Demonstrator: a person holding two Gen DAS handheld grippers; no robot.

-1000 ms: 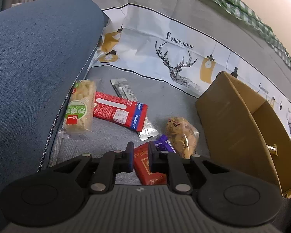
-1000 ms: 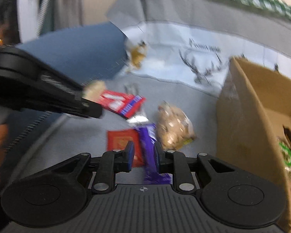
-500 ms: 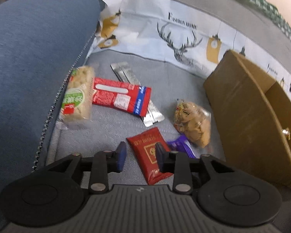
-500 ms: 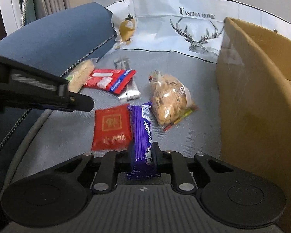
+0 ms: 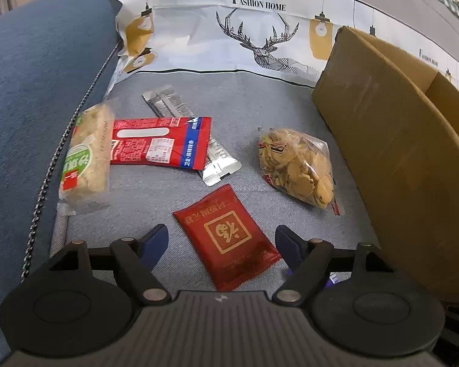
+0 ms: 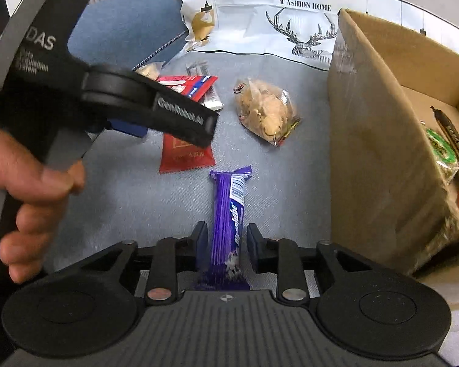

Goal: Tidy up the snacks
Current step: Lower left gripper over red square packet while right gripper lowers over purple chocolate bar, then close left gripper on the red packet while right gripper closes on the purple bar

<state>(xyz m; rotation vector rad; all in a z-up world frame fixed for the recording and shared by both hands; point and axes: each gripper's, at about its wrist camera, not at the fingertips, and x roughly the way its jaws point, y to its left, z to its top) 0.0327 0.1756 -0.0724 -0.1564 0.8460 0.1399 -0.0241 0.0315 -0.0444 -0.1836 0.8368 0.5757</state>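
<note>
A flat red packet (image 5: 226,238) lies on the grey sofa cover (image 5: 260,101) between the fingers of my left gripper (image 5: 222,240). Its jaws are opening wide, and neither pad touches the packet. A purple chocolate bar (image 6: 229,208) lies lengthwise between the fingers of my right gripper (image 6: 226,235). Those jaws are opening too, with a thin gap on each side of the bar. In the right wrist view, one of the left gripper's fingers (image 6: 180,116) hangs over the red packet (image 6: 186,156). An open cardboard box (image 6: 376,153) stands to the right.
A bag of small cookies (image 5: 296,165), a red-and-blue packet (image 5: 159,143), a silver sachet (image 5: 168,104) and a rice cracker pack (image 5: 87,153) lie farther back. A blue cushion (image 5: 30,91) borders the left. The box holds several snacks (image 6: 440,150). A hand (image 6: 30,183) holds the left gripper.
My left gripper went from nearly shut to wide open and came down over the red packet. The right gripper closed on the purple bar, drew it away from the red packet, then loosened.
</note>
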